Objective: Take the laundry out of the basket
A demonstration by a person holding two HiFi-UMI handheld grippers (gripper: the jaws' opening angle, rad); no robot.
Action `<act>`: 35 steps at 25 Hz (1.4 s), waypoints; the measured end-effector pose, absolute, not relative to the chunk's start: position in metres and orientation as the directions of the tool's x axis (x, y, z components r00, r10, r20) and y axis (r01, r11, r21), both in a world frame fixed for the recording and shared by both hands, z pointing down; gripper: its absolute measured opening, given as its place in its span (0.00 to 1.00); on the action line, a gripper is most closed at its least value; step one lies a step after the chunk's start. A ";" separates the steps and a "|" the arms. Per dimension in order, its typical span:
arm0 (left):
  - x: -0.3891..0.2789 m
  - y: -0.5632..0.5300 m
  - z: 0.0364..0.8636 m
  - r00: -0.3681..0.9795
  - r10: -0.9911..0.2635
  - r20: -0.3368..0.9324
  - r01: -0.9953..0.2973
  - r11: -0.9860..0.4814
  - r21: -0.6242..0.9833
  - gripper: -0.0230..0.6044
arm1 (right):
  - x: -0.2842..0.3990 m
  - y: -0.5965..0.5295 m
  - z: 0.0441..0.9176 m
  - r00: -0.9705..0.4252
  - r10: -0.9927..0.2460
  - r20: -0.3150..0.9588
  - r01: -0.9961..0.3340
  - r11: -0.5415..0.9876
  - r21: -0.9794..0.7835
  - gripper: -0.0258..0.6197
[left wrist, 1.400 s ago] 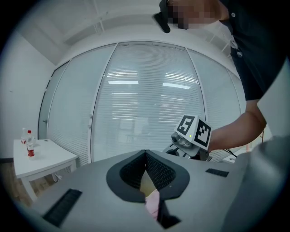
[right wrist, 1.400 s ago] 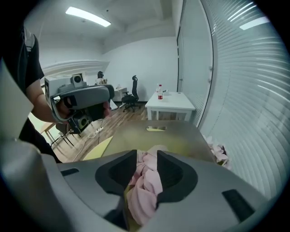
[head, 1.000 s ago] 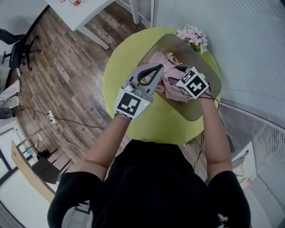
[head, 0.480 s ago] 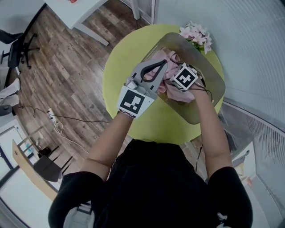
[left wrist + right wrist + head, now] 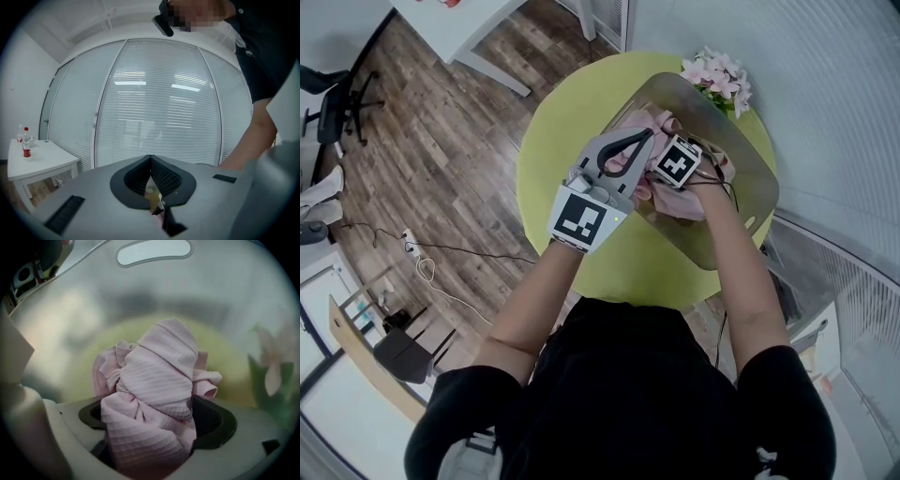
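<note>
A bundle of pink waffle-weave laundry (image 5: 659, 122) lies in a translucent grey basket (image 5: 741, 202) on a round yellow-green table (image 5: 551, 141). My right gripper (image 5: 667, 178) points down into the basket. Its jaws are opening, and the pink laundry (image 5: 159, 376) bulges up between them and fills the wide gap of the right gripper (image 5: 152, 423). The basket wall (image 5: 225, 282) with its handle slot rises behind. My left gripper (image 5: 648, 134) hovers over the basket's near-left rim, shut and holding nothing. In its own view the left gripper (image 5: 150, 157) faces a glass wall with blinds.
A pot of pink flowers (image 5: 717, 75) stands at the table's far edge behind the basket. A white table (image 5: 469, 28) and an office chair (image 5: 337, 103) stand on the wood floor to the left, and a cable (image 5: 422, 272) trails there.
My right gripper has moved left and farther into the basket, down onto the pink laundry, and its cube has turned. The left gripper has drifted slightly right.
</note>
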State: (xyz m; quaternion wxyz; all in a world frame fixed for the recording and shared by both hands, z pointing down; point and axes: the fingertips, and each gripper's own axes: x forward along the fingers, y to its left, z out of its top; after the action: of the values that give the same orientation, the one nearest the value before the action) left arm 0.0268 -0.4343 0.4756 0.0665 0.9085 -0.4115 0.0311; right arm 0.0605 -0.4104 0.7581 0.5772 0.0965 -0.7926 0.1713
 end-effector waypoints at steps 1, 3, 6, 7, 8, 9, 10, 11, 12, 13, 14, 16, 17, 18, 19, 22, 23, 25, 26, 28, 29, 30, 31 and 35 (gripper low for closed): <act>0.027 -0.434 0.476 0.660 -0.743 0.111 -0.751 -0.653 0.096 0.04 | 0.060 -0.411 0.763 -0.313 0.044 0.949 -0.352 0.922 -0.159 0.79; 0.027 -0.434 0.477 0.659 -0.744 0.109 -0.752 -0.652 0.099 0.04 | 0.058 -0.412 0.770 -0.319 0.050 0.946 -0.354 0.920 -0.168 0.80; 0.025 -0.434 0.477 0.658 -0.745 0.112 -0.753 -0.650 0.099 0.04 | 0.053 -0.407 0.777 -0.326 0.074 0.942 -0.346 0.919 -0.191 0.81; 0.025 -0.434 0.477 0.657 -0.745 0.112 -0.754 -0.650 0.098 0.04 | 0.053 -0.406 0.779 -0.323 0.081 0.943 -0.345 0.918 -0.197 0.81; 0.025 -0.434 0.477 0.657 -0.746 0.112 -0.754 -0.650 0.098 0.04 | 0.053 -0.404 0.781 -0.318 0.088 0.944 -0.344 0.917 -0.201 0.81; 0.025 -0.434 0.477 0.657 -0.746 0.111 -0.754 -0.649 0.099 0.04 | 0.053 -0.403 0.783 -0.313 0.093 0.945 -0.342 0.917 -0.204 0.81; 0.025 -0.434 0.477 0.656 -0.746 0.110 -0.755 -0.649 0.100 0.04 | 0.053 -0.402 0.785 -0.310 0.098 0.946 -0.338 0.918 -0.206 0.81; 0.024 -0.433 0.478 0.656 -0.747 0.111 -0.755 -0.648 0.102 0.04 | 0.053 -0.401 0.787 -0.307 0.102 0.946 -0.335 0.919 -0.207 0.81; 0.024 -0.432 0.478 0.655 -0.747 0.111 -0.755 -0.647 0.104 0.04 | 0.053 -0.400 0.789 -0.305 0.105 0.946 -0.333 0.919 -0.209 0.81; 0.024 -0.432 0.479 0.655 -0.747 0.110 -0.755 -0.647 0.103 0.04 | 0.052 -0.398 0.792 -0.305 0.107 0.946 -0.331 0.920 -0.211 0.81; 0.023 -0.431 0.479 0.655 -0.748 0.109 -0.755 -0.647 0.102 0.04 | 0.051 -0.397 0.795 -0.303 0.109 0.947 -0.328 0.921 -0.211 0.81; 0.023 -0.430 0.478 0.655 -0.748 0.108 -0.755 -0.647 0.101 0.04 | 0.050 -0.395 0.798 -0.301 0.112 0.947 -0.318 0.924 -0.211 0.81; 0.022 -0.429 0.477 0.655 -0.748 0.108 -0.756 -0.647 0.103 0.04 | 0.049 -0.394 0.800 -0.300 0.114 0.947 -0.312 0.927 -0.210 0.81; 0.022 -0.429 0.477 0.654 -0.749 0.108 -0.756 -0.646 0.105 0.04 | 0.049 -0.394 0.800 -0.299 0.114 0.947 -0.307 0.929 -0.208 0.81; 0.021 -0.428 0.477 0.653 -0.749 0.108 -0.757 -0.644 0.107 0.04 | 0.048 -0.394 0.801 -0.299 0.113 0.948 -0.303 0.930 -0.207 0.81; 0.020 -0.427 0.477 0.653 -0.750 0.108 -0.757 -0.644 0.109 0.04 | 0.048 -0.393 0.800 -0.305 0.104 0.947 -0.295 0.935 -0.198 0.81; 0.019 -0.426 0.478 0.653 -0.750 0.107 -0.757 -0.644 0.110 0.04 | 0.048 -0.393 0.800 -0.307 0.097 0.947 -0.293 0.937 -0.191 0.80; 0.018 -0.425 0.478 0.653 -0.750 0.106 -0.757 -0.643 0.115 0.04 | 0.048 -0.394 0.799 -0.310 0.081 0.947 -0.291 0.941 -0.175 0.80; 0.018 -0.424 0.477 0.653 -0.750 0.105 -0.757 -0.643 0.118 0.04 | 0.048 -0.393 0.798 -0.310 0.075 0.948 -0.292 0.941 -0.170 0.79; 0.016 -0.422 0.475 0.654 -0.750 0.101 -0.756 -0.643 0.119 0.04 | 0.048 -0.392 0.796 -0.307 0.070 0.949 -0.298 0.940 -0.166 0.74; 0.015 -0.421 0.474 0.653 -0.751 0.099 -0.757 -0.643 0.118 0.04 | 0.048 -0.392 0.795 -0.306 0.069 0.950 -0.299 0.940 -0.164 0.72; 0.015 -0.419 0.473 0.653 -0.751 0.098 -0.757 -0.642 0.117 0.04 | 0.049 -0.391 0.793 -0.305 0.067 0.950 -0.299 0.940 -0.162 0.71; 0.014 -0.417 0.471 0.652 -0.752 0.097 -0.758 -0.642 0.117 0.04 | 0.050 -0.390 0.791 -0.304 0.065 0.950 -0.299 0.941 -0.160 0.69; 0.011 -0.411 0.466 0.650 -0.753 0.097 -0.759 -0.641 0.110 0.04 | 0.052 -0.388 0.777 -0.305 0.059 0.950 -0.299 0.942 -0.154 0.67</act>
State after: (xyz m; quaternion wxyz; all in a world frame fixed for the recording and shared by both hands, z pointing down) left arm 0.0109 -0.4109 0.4659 0.0707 0.9056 -0.4177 0.0212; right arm 0.0519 -0.3877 0.7771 0.5845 0.0758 -0.7932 0.1532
